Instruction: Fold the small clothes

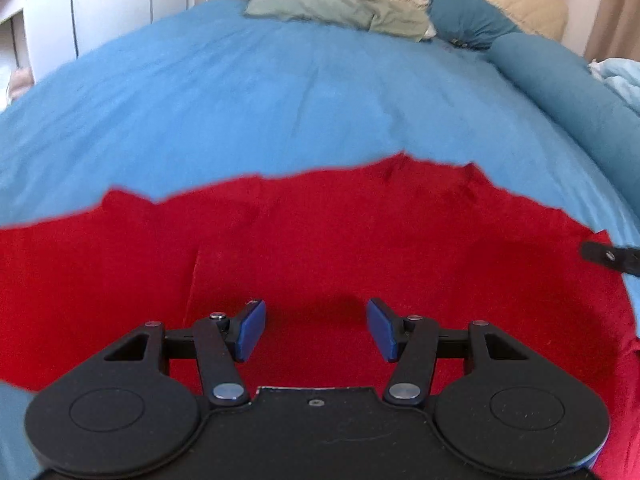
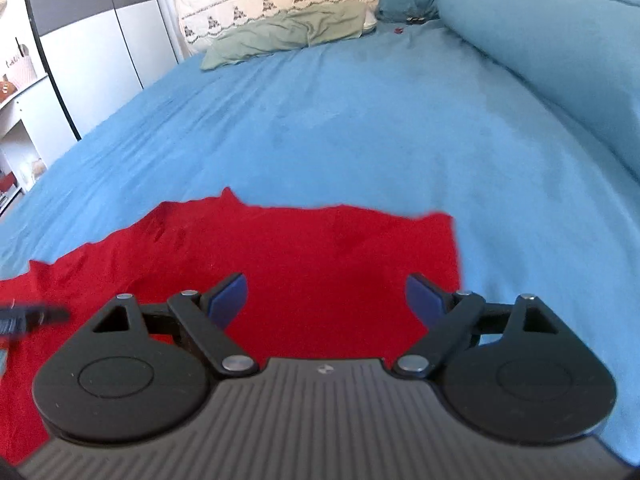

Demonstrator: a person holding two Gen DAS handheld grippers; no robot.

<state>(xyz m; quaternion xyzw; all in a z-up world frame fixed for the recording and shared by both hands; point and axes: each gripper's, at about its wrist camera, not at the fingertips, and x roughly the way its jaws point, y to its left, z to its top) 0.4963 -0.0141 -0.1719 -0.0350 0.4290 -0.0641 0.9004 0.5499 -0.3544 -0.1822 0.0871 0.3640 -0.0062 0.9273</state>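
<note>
Both the left gripper (image 1: 316,328) and right gripper (image 2: 326,300) hover over the red cloth (image 1: 320,240) on the bed (image 1: 280,100), jaws spread and empty. This looks like the pause before a fold; next, each must pinch an edge low in frame.

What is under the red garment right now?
The red garment lies spread on the blue bedsheet, which shows around its far edge. Whatever lies beneath the cloth itself is covered.

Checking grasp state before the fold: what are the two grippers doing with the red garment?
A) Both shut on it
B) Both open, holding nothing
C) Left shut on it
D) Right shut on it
B: the left gripper and right gripper both show spread fingers over the red garment, nothing pinched.
</note>
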